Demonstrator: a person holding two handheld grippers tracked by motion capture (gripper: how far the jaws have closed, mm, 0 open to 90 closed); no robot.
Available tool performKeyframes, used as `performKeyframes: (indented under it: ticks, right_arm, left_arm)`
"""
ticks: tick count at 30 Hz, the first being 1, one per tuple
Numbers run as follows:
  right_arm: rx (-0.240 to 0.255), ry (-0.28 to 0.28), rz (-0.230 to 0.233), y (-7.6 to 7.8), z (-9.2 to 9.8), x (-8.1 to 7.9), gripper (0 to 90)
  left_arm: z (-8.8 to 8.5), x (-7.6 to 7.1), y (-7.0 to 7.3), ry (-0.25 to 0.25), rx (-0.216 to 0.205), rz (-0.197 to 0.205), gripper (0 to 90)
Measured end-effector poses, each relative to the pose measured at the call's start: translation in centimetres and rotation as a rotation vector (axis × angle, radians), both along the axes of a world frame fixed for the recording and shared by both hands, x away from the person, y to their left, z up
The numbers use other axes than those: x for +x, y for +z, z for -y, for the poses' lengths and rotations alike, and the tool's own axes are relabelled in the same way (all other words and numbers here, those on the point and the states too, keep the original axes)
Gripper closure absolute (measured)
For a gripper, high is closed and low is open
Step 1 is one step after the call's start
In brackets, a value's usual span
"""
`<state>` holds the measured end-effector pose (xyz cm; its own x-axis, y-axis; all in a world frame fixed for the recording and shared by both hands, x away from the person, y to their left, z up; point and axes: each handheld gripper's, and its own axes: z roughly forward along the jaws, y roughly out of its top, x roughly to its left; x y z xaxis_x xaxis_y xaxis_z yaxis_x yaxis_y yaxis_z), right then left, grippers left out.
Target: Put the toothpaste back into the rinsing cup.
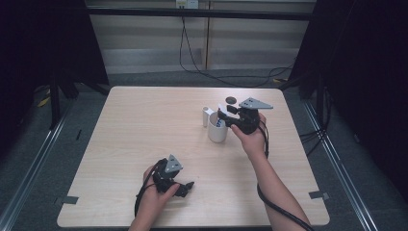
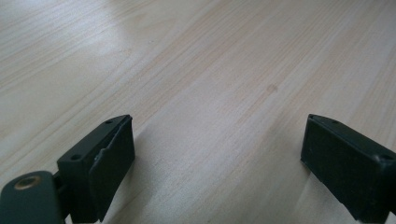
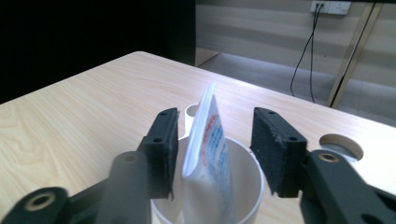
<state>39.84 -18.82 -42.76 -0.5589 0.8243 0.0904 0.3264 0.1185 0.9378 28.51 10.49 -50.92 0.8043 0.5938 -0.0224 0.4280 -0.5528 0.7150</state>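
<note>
A white cup (image 1: pixel 217 131) stands right of the table's middle. In it stands a white packet (image 3: pixel 208 149) with blue and red print, its top above the rim. My right gripper (image 1: pixel 223 115) hovers over the cup; in the right gripper view (image 3: pixel 215 116) its jaws stand open on either side of the packet, the left pad (image 3: pixel 163 147) close against it and a gap at the right pad. My left gripper (image 1: pixel 187 186) rests low near the table's front edge, open (image 2: pixel 219 123) over bare wood with nothing between its jaws.
A small white tube (image 1: pixel 207 115) stands just behind the cup, left of it. A dark round lid (image 1: pixel 231 100) lies farther back. The wooden table (image 1: pixel 144 120) has black curtains at both sides, and cables run along the floor behind it.
</note>
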Motion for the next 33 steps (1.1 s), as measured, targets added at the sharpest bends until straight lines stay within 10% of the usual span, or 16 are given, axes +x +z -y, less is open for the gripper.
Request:
performKeyframes:
  ticks: [17, 33]
  right_arm:
    - [-0.02, 0.047, -0.076, -0.7, -0.3, -0.7, 23.8]
    - [-0.037, 0.072, -0.097, -0.6, 0.9, -2.3, 21.1]
  left_arm:
    - [0.0, 0.0, 0.0, 0.0, 0.0, 0.0, 9.6]
    - [0.0, 0.0, 0.0, -0.001, -0.001, 0.0, 9.4]
